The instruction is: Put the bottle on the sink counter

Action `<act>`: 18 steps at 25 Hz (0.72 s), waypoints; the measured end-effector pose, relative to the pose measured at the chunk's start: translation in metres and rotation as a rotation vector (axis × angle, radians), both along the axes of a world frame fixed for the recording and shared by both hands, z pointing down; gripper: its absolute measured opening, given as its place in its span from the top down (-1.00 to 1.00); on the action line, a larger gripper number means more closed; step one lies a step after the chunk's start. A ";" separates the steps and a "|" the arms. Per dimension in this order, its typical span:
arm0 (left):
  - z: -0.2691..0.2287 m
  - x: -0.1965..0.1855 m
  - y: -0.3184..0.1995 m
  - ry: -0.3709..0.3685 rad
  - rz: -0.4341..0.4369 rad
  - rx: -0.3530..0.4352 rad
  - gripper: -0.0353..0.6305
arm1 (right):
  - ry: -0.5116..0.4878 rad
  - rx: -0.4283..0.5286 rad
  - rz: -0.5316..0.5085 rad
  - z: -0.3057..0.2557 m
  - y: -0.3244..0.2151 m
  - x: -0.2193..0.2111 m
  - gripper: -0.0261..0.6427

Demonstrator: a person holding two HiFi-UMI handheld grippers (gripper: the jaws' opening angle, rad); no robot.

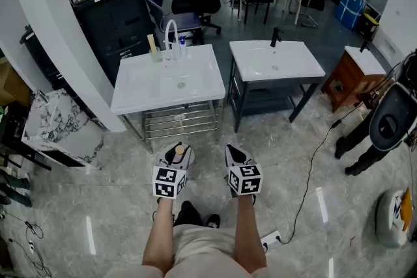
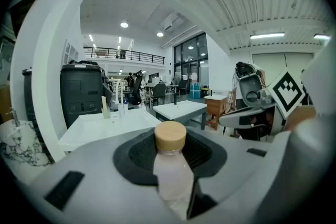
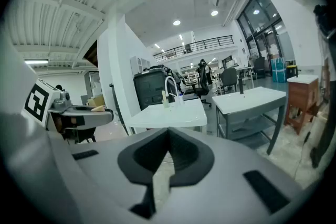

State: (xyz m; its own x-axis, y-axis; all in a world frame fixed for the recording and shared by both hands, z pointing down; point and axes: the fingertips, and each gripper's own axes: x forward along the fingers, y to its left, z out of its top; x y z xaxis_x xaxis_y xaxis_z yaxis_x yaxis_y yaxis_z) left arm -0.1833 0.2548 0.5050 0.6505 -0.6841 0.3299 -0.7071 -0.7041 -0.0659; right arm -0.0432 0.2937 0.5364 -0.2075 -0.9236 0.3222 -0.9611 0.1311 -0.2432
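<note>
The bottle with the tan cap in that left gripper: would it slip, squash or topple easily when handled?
The bottle looks like smooth translucent plastic, so it may be slippery and give a little under a squeeze. It looks slim, so it is probably light. Standing tall under its wide cap, it could tip if nudged on the sink counter.

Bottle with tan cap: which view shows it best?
The left gripper view: the bottle stands at centre, held in the left hand-held gripper. The head view shows only its cap; the right gripper view, nothing clear.
</note>
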 end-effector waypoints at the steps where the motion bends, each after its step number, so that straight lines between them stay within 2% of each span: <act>1: -0.001 0.000 -0.001 0.000 -0.004 0.004 0.52 | 0.001 0.005 -0.003 -0.002 -0.001 0.001 0.91; 10: -0.005 0.004 0.003 -0.018 -0.004 0.004 0.52 | -0.034 0.009 0.040 -0.006 0.006 0.023 0.91; 15: -0.009 0.003 -0.004 0.047 -0.026 -0.024 0.52 | -0.073 0.014 0.066 -0.007 0.005 0.033 0.91; 18: -0.013 0.007 -0.011 0.037 -0.016 -0.013 0.52 | -0.085 -0.012 0.070 -0.002 -0.002 0.034 0.91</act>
